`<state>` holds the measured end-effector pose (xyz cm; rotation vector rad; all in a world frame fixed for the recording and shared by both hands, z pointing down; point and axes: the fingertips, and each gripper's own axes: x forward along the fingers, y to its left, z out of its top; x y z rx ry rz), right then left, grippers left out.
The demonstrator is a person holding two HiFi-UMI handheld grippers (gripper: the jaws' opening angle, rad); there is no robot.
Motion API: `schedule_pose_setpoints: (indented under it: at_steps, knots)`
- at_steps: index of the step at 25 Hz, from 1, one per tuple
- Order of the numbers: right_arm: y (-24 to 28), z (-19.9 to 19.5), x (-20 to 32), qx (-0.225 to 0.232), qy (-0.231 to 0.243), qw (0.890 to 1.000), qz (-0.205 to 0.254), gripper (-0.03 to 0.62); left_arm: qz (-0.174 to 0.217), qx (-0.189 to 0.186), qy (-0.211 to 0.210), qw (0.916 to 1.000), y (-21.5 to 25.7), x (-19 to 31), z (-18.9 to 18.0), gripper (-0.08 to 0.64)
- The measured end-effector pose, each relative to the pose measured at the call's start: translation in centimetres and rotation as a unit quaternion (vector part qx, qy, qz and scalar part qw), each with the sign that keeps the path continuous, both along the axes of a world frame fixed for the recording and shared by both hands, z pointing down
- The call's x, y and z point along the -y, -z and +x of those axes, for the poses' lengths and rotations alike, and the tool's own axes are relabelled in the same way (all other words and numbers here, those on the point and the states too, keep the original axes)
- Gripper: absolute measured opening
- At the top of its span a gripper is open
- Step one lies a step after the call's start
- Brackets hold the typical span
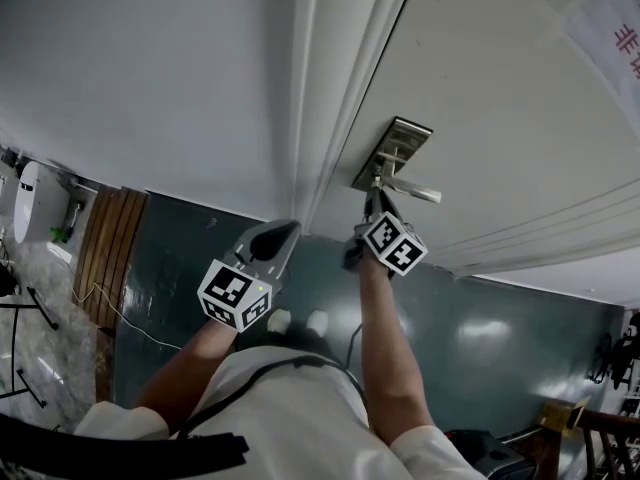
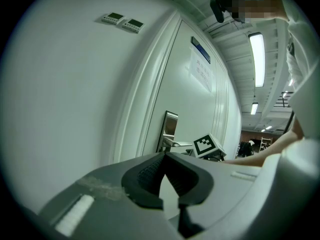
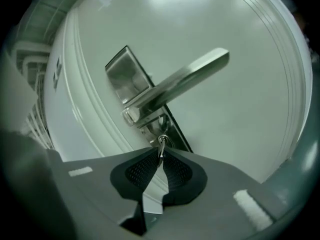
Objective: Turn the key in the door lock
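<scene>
There's a paper notice (image 1: 612, 30) stuck on the door (image 1: 500, 98) with red Chinese characters, cut off at the edge; one looks like 非. The blue-topped sign (image 2: 200, 49) above it is too small to read.

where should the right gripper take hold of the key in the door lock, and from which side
Grip the key by its flat head, the only part standing out of the lock plate, one pad on each flat face. Come straight at the door from below the lever handle, which juts out just above. The right gripper pinches it this way at its tips.
</scene>
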<state>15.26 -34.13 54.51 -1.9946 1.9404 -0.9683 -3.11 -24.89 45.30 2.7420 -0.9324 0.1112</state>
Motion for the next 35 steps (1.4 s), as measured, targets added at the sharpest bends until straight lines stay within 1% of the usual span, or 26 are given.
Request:
schedule_pose_setpoints:
  at_steps: [3, 7, 11, 14, 18, 24, 29, 32, 35]
  knots:
    - [-0.1, -0.1, 0.0, -0.065, 0.002, 0.998, -0.019, 0.041, 0.001, -0.001, -0.003, 1.0000, 0.0, -0.1, -0.2, 0.005]
    - [-0.1, -0.1, 0.0, -0.142, 0.004, 0.989, -0.037, 0.048, 0.002, -0.002, -0.006, 1.0000, 0.2, -0.1, -0.2, 0.005]
    - [-0.1, -0.3, 0.0, -0.185, 0.006, 0.982, -0.047, 0.048, 0.004, 0.000, -0.007, 1.0000, 0.2, -0.3, -0.5, 0.005]
    - [0.0, -0.4, 0.0, -0.225, 0.011, 0.973, -0.053, 0.049, 0.005, 0.001, -0.006, 1.0000, 0.2, -0.4, -0.8, 0.005]
    - [0.0, -0.5, 0.0, -0.267, 0.015, 0.962, -0.063, 0.051, 0.005, 0.002, -0.005, 1.0000, 0.2, -0.5, -1.1, 0.005]
    - [0.3, -0.8, 0.1, -0.344, 0.026, 0.936, -0.075, 0.052, 0.006, 0.003, -0.004, 1.0000, 0.2, -0.7, -1.2, 0.005]
    - [0.1, -1.1, 0.3, -0.393, 0.040, 0.915, -0.079, 0.054, 0.006, 0.004, -0.003, 1.0000, 0.2, -0.9, -1.3, 0.005]
    - [0.1, -1.2, 0.3, -0.432, 0.048, 0.896, -0.086, 0.054, 0.006, 0.004, -0.003, 1.0000, 0.3, -1.0, -1.3, 0.005]
    - [0.0, -1.3, 0.3, -0.478, 0.057, 0.872, -0.092, 0.055, 0.008, 0.004, -0.001, 1.0000, 0.3, -1.0, -1.3, 0.005]
